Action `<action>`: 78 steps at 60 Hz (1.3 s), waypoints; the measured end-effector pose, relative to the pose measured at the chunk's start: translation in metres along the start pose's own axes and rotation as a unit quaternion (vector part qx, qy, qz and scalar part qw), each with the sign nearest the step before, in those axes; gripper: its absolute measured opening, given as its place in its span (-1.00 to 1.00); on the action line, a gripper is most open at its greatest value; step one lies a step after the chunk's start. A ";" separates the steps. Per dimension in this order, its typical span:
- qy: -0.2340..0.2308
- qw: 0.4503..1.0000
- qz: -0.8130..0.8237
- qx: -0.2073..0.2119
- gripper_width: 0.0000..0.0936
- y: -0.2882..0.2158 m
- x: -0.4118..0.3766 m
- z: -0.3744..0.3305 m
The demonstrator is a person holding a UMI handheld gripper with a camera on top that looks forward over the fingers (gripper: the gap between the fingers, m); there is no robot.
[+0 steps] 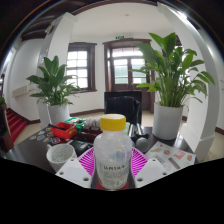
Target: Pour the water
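Note:
A clear plastic bottle (pixel 112 155) with a yellow cap and a white label stands upright between my two fingers. Both pink pads (pixel 88 160) press against its sides, so my gripper (pixel 112 170) is shut on the bottle. The bottle's base is hidden below the fingers. A white bowl or cup (pixel 60 154) sits on the table to the left of the left finger.
A dark table (pixel 35 150) carries red and green packets (pixel 66 129) on the left and papers (pixel 172 155) on the right. Two potted plants in white pots stand beyond, left (pixel 55 95) and right (pixel 170 90). A dark chair (pixel 124 105) stands behind.

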State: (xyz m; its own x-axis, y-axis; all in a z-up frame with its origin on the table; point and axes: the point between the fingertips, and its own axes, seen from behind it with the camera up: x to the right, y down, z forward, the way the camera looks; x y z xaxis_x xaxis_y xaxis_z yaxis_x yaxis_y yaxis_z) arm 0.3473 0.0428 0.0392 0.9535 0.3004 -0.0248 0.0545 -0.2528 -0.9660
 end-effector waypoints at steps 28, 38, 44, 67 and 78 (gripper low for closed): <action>0.013 1.000 -0.021 -0.014 0.28 0.024 0.004 0.001; 0.054 0.998 -0.023 -0.033 0.81 0.042 0.013 -0.032; 0.085 0.995 -0.021 -0.039 0.83 0.049 0.012 -0.077; 0.114 0.993 0.018 -0.011 0.83 0.018 -0.058 -0.243; 0.135 0.991 0.005 -0.008 0.83 -0.001 -0.061 -0.273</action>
State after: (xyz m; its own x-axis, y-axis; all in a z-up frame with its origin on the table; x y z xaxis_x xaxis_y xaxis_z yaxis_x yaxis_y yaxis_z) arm 0.3696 -0.2266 0.1120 0.9984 0.0409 0.0383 0.0480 -0.2695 -0.9618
